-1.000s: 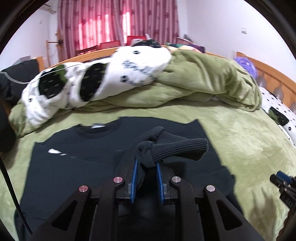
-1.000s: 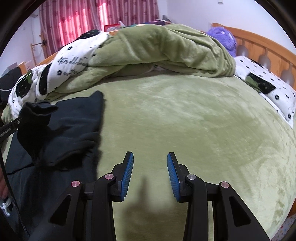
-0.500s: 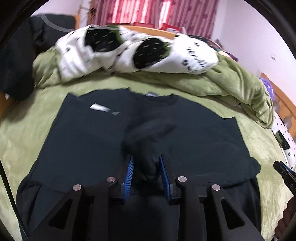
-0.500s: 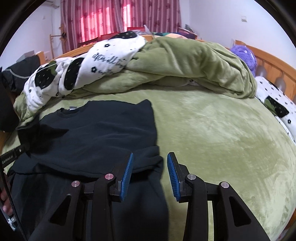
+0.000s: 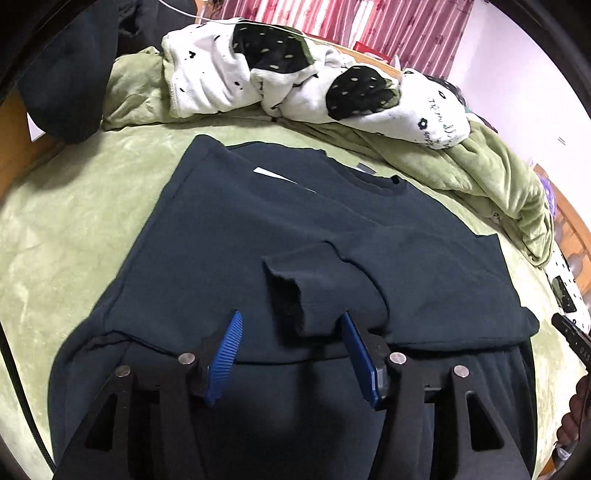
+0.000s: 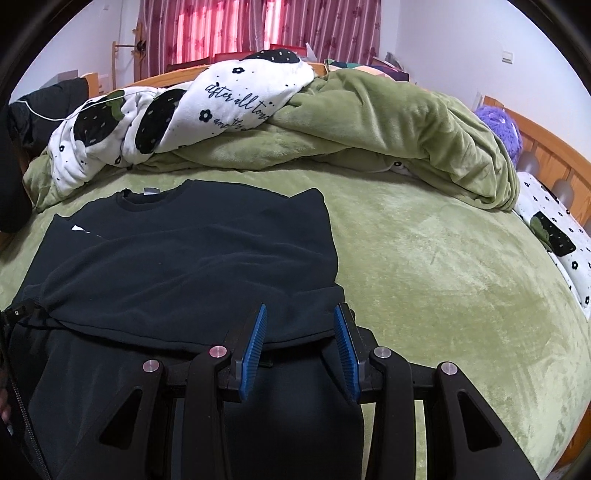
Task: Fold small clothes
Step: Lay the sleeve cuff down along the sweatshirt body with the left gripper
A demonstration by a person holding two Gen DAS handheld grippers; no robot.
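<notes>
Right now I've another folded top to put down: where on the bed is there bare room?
The green sheet lies bare between the dark sweatshirt, the bunched green blanket and the spotted pillow. A narrower bare strip borders the sweatshirt's other side. The far edge is crowded with bedding.

Place: home bedroom
Bed: wooden frame [image 6: 546, 147], green plush cover [image 6: 443, 266] – fills near & mid view
Bedding: rumpled green duvet [image 6: 388, 122] w/ white spotted blanket [image 6: 229, 99], far side
Window: red-pink curtains [image 6: 258, 29] – far wall
Right: purple plush toy [image 6: 498, 125] by headboard
</notes>
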